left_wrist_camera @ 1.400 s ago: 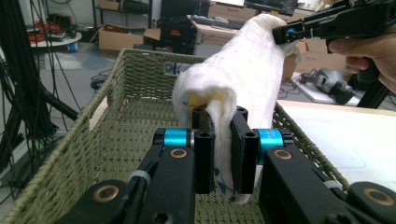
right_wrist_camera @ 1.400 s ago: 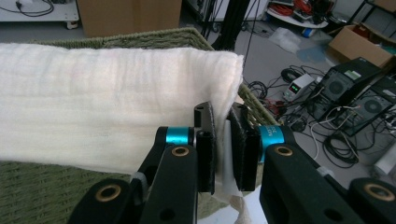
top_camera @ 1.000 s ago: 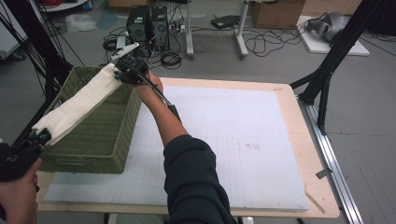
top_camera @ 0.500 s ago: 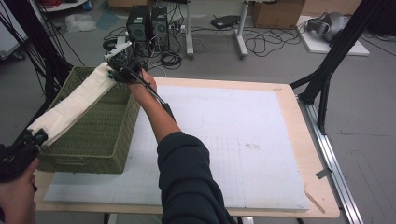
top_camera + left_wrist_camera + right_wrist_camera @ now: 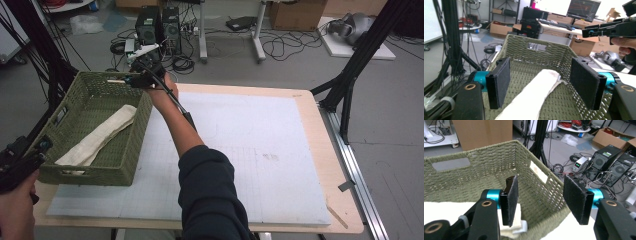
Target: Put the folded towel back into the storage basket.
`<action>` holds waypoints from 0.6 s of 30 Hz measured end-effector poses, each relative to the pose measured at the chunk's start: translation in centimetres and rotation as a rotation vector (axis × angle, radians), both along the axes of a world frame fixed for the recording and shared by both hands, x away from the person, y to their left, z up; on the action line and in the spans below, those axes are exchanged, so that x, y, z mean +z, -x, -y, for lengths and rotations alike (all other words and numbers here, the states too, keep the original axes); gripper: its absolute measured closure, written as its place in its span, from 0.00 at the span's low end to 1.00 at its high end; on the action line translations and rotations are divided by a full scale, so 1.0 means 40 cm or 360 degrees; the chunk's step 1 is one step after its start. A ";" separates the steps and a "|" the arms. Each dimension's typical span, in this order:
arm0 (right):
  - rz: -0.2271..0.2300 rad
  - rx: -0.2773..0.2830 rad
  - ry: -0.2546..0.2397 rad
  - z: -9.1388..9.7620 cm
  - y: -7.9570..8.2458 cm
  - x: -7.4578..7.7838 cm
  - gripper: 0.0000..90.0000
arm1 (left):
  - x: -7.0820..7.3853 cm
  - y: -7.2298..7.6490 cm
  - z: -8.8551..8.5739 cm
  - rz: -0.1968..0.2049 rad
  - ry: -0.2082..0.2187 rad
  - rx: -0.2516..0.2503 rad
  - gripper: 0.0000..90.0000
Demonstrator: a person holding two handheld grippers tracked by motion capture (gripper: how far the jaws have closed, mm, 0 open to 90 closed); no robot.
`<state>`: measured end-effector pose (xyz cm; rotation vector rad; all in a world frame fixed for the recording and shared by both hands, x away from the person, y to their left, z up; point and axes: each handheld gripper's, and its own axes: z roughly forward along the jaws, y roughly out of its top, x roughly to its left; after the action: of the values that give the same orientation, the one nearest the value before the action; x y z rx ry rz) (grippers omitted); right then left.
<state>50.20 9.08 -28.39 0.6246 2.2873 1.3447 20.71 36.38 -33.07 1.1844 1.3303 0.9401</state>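
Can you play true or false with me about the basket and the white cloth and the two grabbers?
1. The white cloth lies inside the green basket. True.
2. The left gripper is squeezing the cloth. False: its jaws have just been opening and stand apart, with the cloth lying below them, untouched.
3. The right gripper is over the far end of the basket. True.
4. The basket stands in the middle of the white mat. False: it stands at the mat's left edge.
5. The right gripper's jaws are shut. False: they are apart, having just been opening.
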 end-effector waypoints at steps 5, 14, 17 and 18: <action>-0.0018 0.0010 -0.0023 0.059 0.024 0.004 0.48 | 0.004 -0.013 0.021 0.0024 0.0058 -0.0152 0.35; -0.0051 0.0024 -0.0088 0.197 0.085 -0.016 0.41 | 0.000 -0.053 0.091 0.0001 0.0047 -0.0402 0.33; -0.0063 0.0006 -0.0116 0.245 0.102 -0.028 0.37 | 0.001 -0.065 0.115 0.0001 0.0031 -0.0456 0.33; -0.0061 -0.0003 -0.0128 0.260 0.109 -0.032 0.35 | 0.000 -0.070 0.123 0.0002 0.0034 -0.0471 0.32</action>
<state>45.85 -1.32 -29.65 0.6843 2.2711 1.4420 23.50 31.46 -33.06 1.3209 1.1224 0.7109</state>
